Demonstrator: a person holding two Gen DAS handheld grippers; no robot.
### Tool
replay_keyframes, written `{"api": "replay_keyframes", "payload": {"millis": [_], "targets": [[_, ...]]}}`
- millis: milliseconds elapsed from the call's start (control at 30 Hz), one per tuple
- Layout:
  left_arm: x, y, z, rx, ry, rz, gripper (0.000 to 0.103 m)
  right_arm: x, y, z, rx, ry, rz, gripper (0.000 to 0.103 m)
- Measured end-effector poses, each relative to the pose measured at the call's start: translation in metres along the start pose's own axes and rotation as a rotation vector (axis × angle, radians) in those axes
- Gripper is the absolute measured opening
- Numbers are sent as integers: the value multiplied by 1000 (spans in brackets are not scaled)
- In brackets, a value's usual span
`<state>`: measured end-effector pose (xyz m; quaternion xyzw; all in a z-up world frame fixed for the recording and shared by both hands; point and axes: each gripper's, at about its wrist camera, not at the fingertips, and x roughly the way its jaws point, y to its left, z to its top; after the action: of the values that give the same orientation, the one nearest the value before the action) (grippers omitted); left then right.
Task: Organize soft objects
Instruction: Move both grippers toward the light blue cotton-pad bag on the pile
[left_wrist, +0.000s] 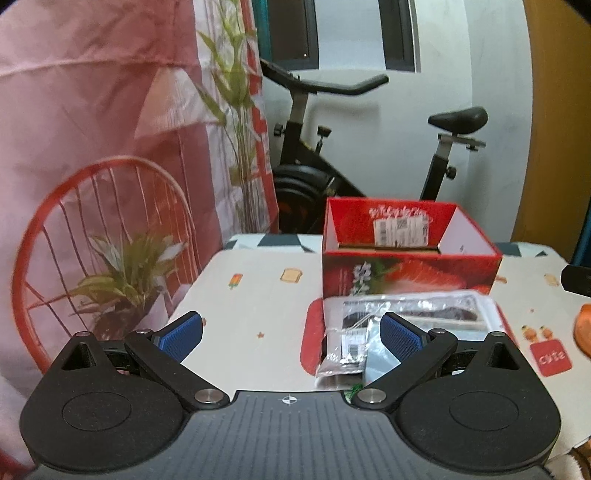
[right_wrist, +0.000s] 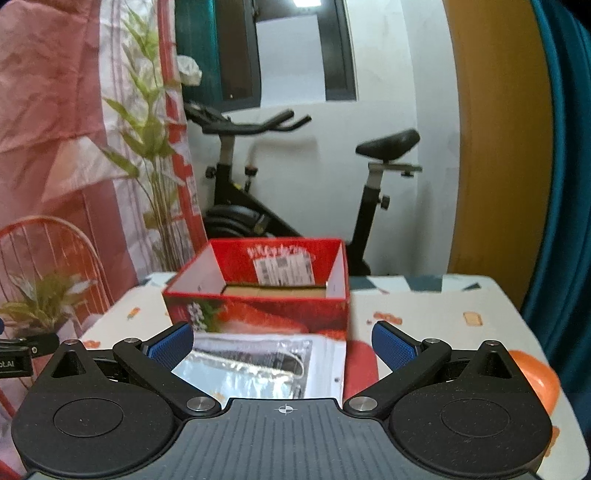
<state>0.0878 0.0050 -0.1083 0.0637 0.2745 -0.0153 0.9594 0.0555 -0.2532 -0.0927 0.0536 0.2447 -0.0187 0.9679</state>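
Observation:
A red strawberry-print box stands open-topped on the table, also in the right wrist view. In front of it lies a pile of clear and silver plastic packets, seen too in the right wrist view. My left gripper is open and empty, its right finger over the packets' left end. My right gripper is open and empty, with the packets between and below its fingers. An orange soft object lies at the right, partly behind the right finger, also in the left wrist view.
The table has a pale printed cloth. A red wire chair and a plant stand to the left. An exercise bike stands behind the table. The other gripper's black edge shows at right.

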Motion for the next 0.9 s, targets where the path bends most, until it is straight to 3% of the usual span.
{"api": "replay_keyframes", "payload": {"millis": [133, 267, 400, 567, 900], "targets": [[20, 2, -8, -2, 38, -11, 102, 19, -4, -15, 4, 24, 13, 103], [38, 0, -17, 4, 62, -42, 98, 34, -1, -29, -4, 42, -31, 103], [54, -1, -25, 14, 86, -97, 96, 52, -3, -43, 4, 90, 8, 103], [68, -1, -30, 42, 111, -139, 91, 72, 1, -62, -81, 169, 36, 103], [88, 6, -30, -20, 148, -199, 81, 95, -5, -69, 0, 168, 89, 103]]}}
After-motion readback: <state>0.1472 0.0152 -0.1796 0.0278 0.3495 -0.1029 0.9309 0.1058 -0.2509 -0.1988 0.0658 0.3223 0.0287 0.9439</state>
